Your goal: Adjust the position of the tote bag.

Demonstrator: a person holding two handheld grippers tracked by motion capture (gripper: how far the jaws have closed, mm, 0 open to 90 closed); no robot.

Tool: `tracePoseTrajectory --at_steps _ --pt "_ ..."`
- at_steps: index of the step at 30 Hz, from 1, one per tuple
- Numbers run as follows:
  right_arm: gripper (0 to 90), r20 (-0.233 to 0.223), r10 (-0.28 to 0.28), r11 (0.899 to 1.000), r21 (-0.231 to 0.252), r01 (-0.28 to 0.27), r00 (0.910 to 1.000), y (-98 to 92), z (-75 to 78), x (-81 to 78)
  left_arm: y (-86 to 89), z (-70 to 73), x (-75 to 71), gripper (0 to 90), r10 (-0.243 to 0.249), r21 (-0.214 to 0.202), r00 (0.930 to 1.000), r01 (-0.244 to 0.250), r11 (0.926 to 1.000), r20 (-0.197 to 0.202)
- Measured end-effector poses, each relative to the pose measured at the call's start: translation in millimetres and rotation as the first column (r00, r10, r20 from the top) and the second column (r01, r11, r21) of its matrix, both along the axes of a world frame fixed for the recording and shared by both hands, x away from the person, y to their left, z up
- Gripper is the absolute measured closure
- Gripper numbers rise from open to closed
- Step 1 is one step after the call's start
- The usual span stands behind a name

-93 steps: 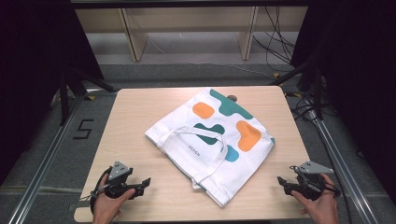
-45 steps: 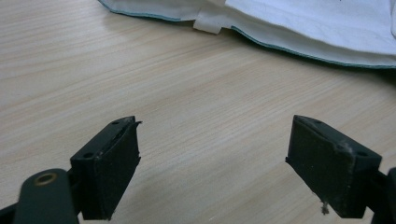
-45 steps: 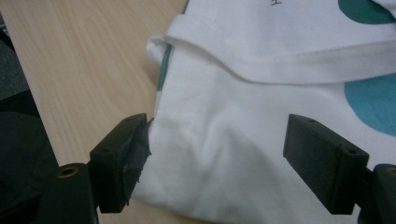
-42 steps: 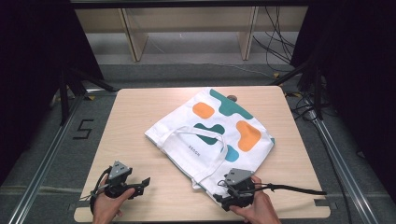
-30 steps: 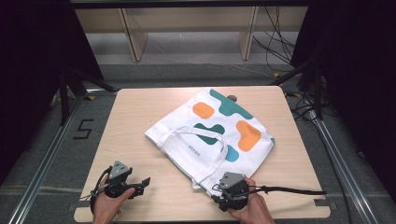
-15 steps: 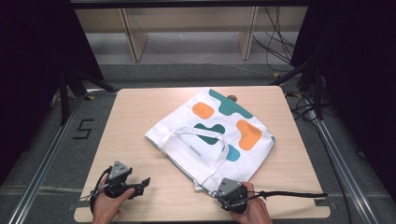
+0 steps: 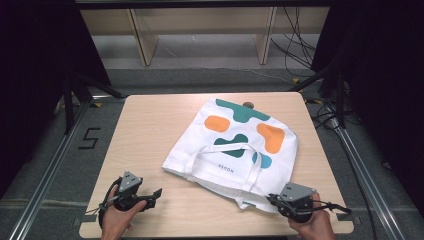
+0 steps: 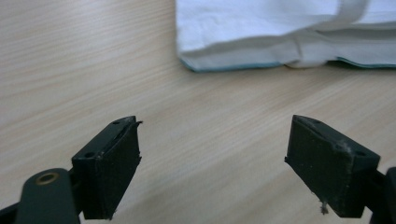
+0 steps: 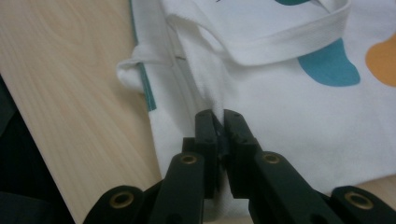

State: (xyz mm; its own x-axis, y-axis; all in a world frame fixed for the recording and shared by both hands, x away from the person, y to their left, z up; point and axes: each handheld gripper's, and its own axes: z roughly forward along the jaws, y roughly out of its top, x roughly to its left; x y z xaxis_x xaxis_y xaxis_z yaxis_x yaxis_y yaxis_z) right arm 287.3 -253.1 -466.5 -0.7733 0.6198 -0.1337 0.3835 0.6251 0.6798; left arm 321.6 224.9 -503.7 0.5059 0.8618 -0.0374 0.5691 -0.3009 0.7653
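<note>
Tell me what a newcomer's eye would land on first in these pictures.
First, the white tote bag with teal and orange blobs, lying flat across the middle of the wooden table. Next, the right gripper at the bag's near corner, shut on a pinch of its fabric. The left gripper waits open over bare wood, short of the bag.

One tote bag (image 7: pixel 235 147) lies under the right fingers (image 9: pixel 205 126), with two white straps (image 7: pixel 252 172). Its print counts two orange blobs (image 7: pixel 217 123), one beyond the fingers and one beside them, and three teal shapes (image 7: pixel 240 112). Two grippers: the left gripper (image 7: pixel 150 197) short of the bag, the right gripper (image 7: pixel 272 200) on it. One table (image 7: pixel 150 130).
</note>
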Motion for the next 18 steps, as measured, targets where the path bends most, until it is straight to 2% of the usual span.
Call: tracePoseTrajectory --at_steps 1,3,4,5,6,7,8,9,10,11,12,13,14,15,16,18 --pt "85.8 0.003 -0.015 1.0 0.016 0.015 0.9999 -9.4 0.1 2.2 -5.4 -1.0 3.4 18.7 -0.003 0.004 1.0 0.003 1.0 0.0" --pt "85.8 -0.001 -0.023 0.999 0.023 0.023 0.9997 -13.5 0.8 3.5 -14.7 -2.5 9.2 20.0 -0.048 0.065 0.9988 0.047 0.9967 0.01" --pt "85.9 0.009 -0.016 1.0 0.024 0.016 0.9998 -15.0 1.0 4.8 -24.8 -3.7 15.1 20.2 -0.046 0.08 0.9986 0.043 0.9959 0.027" --pt "85.9 0.006 -0.021 0.999 0.028 0.021 0.9998 -15.1 1.5 4.6 -24.8 -3.7 15.1 21.0 -0.046 0.08 0.9986 0.043 0.9959 0.027" --pt "85.9 0.001 -0.021 0.999 0.03 0.021 0.9998 -15.3 1.9 4.5 -27.8 -0.8 22.0 22.1 -0.072 0.127 0.9965 0.066 0.9896 0.042" --pt "85.9 0.001 -0.021 0.999 0.03 0.021 0.9998 -15.3 1.9 4.5 -27.8 -0.8 22.0 22.2 -0.072 0.127 0.9965 0.066 0.9896 0.042" --pt "85.8 0.004 -0.017 0.999 0.029 0.017 0.9998 -16.0 2.0 5.4 -31.6 -2.3 29.0 22.4 -0.042 0.115 0.9977 0.036 0.9927 0.053" --pt "85.8 -0.003 -0.021 0.999 0.034 0.021 0.9998 -16.3 2.3 5.4 -30.6 -2.2 33.5 23.0 -0.061 0.139 0.9969 0.054 0.9888 0.05" --pt "85.7 0.002 -0.019 0.999 0.036 0.019 0.9998 -17.0 2.3 5.9 -30.6 -2.2 33.5 24.6 -0.061 0.139 0.9969 0.054 0.9888 0.05" --pt "85.7 -0.001 -0.021 0.999 0.038 0.021 0.9998 -17.4 2.6 5.6 -31.9 -4.3 39.3 25.5 -0.048 0.122 0.9979 0.042 0.9916 0.043" --pt "85.7 -0.001 -0.021 0.999 0.038 0.021 0.9998 -17.4 2.6 5.6 -31.9 -4.3 39.3 26.1 -0.048 0.122 0.9979 0.042 0.9916 0.043" --pt "85.7 0.005 -0.017 0.999 0.037 0.017 0.9998 -18.1 2.8 6.1 -35.0 -7.6 43.2 26.1 -0.024 0.068 0.9988 0.021 0.9975 0.042" --pt "85.7 -0.003 -0.02 0.999 0.043 0.02 0.9998 -18.7 3.3 6.8 -38.9 -10.5 48.6 28.3 -0.021 0.087 0.9988 0.017 0.9961 0.045" --pt "85.7 -0.003 -0.02 0.999 0.043 0.02 0.9998 -18.7 3.3 6.8 -38.9 -10.5 48.6 29.0 -0.021 0.087 0.9988 0.017 0.9961 0.045" --pt "85.6 0.002 -0.02 0.999 0.045 0.02 0.9998 -19.3 3.8 7.2 -41.3 -11.1 54.1 30.5 -0.035 0.115 0.9986 0.03 0.9929 0.041" --pt "85.6 0.002 -0.014 0.999 0.05 0.014 0.9999 -19.5 3.9 7.6 -41.7 -11.1 56.8 32.5 -0.046 0.121 0.9981 0.041 0.9918 0.04"
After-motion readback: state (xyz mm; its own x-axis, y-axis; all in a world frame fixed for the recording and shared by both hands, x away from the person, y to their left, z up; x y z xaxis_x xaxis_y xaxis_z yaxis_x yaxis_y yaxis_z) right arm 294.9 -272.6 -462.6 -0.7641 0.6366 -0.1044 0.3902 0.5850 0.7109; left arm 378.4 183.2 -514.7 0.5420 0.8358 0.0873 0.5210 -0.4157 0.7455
